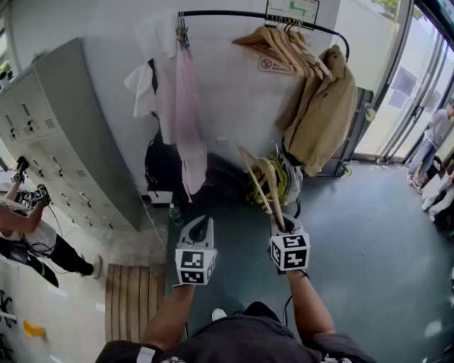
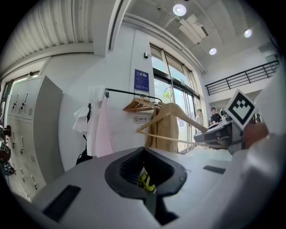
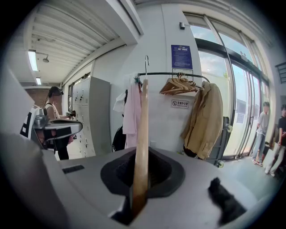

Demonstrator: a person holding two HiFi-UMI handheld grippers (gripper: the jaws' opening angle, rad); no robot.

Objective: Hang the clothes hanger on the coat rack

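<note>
Ahead and above, the coat rack (image 1: 227,12) faces our right tongs (image 1: 284,227), gripping the upright hanger (image 3: 141,134); left tongs (image 1: 200,228) closed, empty.

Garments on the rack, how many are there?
3: a white shirt at the left end, a pink garment beside it, a tan coat at the right; more may be hidden.

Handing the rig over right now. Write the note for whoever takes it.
Right gripper: shut on the wooden hanger, held upright, hook up.
Left gripper: jaws together, empty.
Coat rack rail ahead and above; spare hangers and a tan jacket at its right end, pink garment at its left, bare rail between.
Done: hanger gripped. Left: raise it, hook it over the bare rail, release.
</note>
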